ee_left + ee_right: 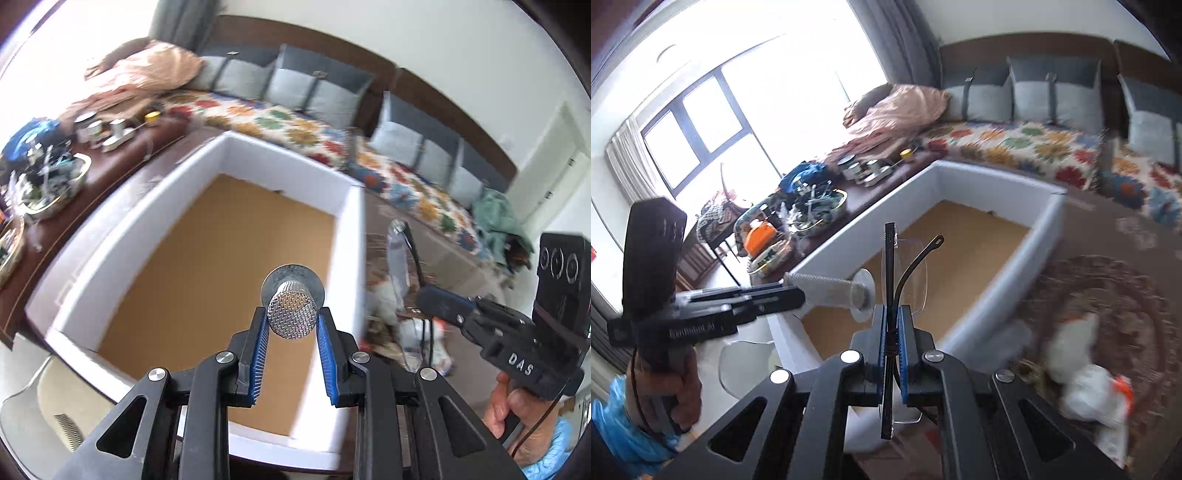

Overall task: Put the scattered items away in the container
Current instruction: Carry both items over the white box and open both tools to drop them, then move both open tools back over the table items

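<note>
Left wrist view: the left tongs [291, 325] pinch a metal mesh strainer [291, 310] above the white container [354, 236].

Right wrist view: the right tongs [891, 325] pinch rimless eyeglasses [905, 273] by the frame, over the container's near wall.

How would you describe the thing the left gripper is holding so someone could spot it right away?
Find the big white-walled box with the brown floor in front of the sofa. Held above it in the left gripper is a metal mesh strainer, a woven steel cylinder with a flat round flange, unlike the rimless glasses held beside it.
</note>
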